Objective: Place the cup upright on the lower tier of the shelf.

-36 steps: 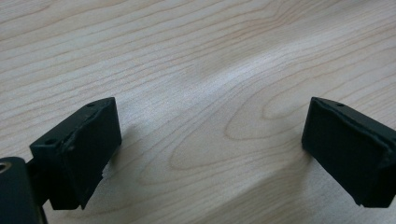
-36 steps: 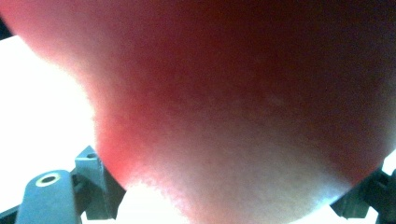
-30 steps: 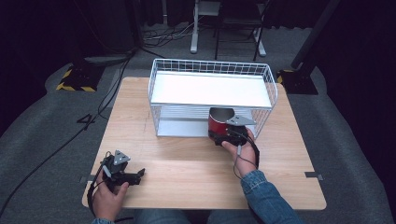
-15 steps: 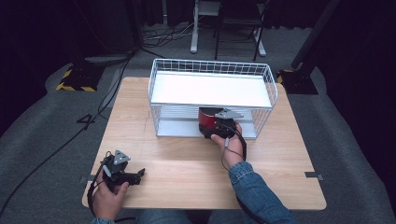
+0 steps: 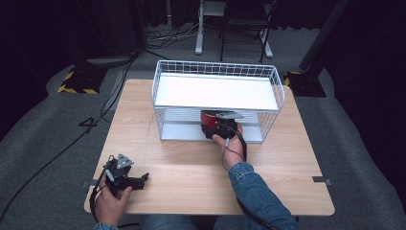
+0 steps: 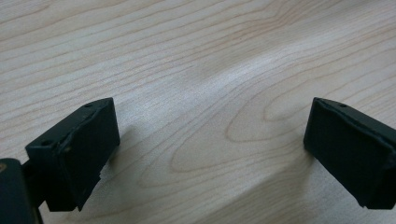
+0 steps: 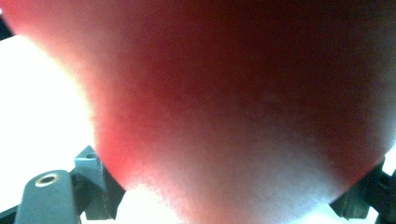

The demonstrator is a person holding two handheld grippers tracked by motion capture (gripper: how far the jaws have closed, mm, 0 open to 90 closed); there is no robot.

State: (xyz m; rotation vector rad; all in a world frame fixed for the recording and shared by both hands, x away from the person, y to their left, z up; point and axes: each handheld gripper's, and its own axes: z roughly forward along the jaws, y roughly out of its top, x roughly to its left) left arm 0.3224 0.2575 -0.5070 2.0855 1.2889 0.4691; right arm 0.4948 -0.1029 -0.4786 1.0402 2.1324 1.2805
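My right gripper [image 5: 214,125] reaches into the lower level of the wire rack [image 5: 167,72], under its white shelf [image 5: 215,91]. Between its jaws sits a red thing [image 5: 209,119], pressed close on both sides, so the jaws are clamped on it. In the right gripper view that red thing [image 7: 243,102] is a blurred mass right against the lens, and I cannot tell what it is; perhaps a cup or can.

My left gripper [image 5: 136,180] rests low on the wooden table [image 5: 191,167], near its front left corner, well apart from the rack. In the left gripper view the two black jaws stand wide apart with bare wood [image 6: 205,93] between them, holding nothing.
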